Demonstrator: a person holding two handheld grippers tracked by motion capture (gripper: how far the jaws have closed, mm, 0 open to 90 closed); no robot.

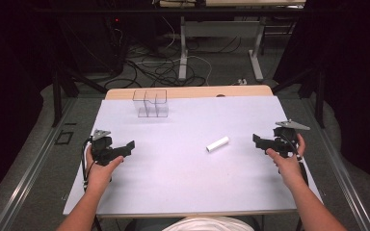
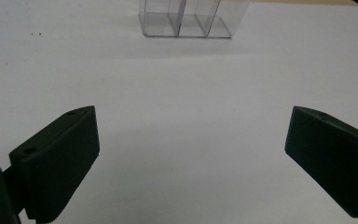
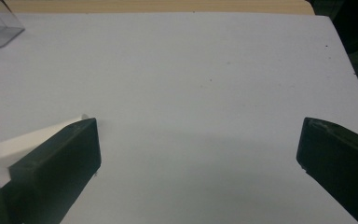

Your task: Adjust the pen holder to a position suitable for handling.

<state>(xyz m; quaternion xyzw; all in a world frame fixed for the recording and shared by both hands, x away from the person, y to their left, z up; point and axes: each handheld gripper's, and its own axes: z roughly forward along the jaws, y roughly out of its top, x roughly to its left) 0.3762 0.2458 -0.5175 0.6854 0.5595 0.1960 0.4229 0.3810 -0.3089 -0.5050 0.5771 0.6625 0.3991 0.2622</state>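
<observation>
Between right gripper (image 1: 261,140) and left gripper (image 1: 127,147), both with jaws spread wide and empty, white tube (image 1: 218,144) lies flat, nearer the right; probably light, stiff, rolls easily, so pinch mid-length across its width

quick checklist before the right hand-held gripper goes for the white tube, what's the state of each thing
1. Right hand-held gripper open, nothing in it: ok.
2. Left hand-held gripper open, nothing in it: ok.
3. White tube lying flat on the white sheet, nothing touching it: ok.
4. Tube between the right jaws: not ok, it lies off beside one jaw.
5. Clear divided container upright at the far edge: ok.
6. Compartment wide enough for the tube: cannot tell.
</observation>
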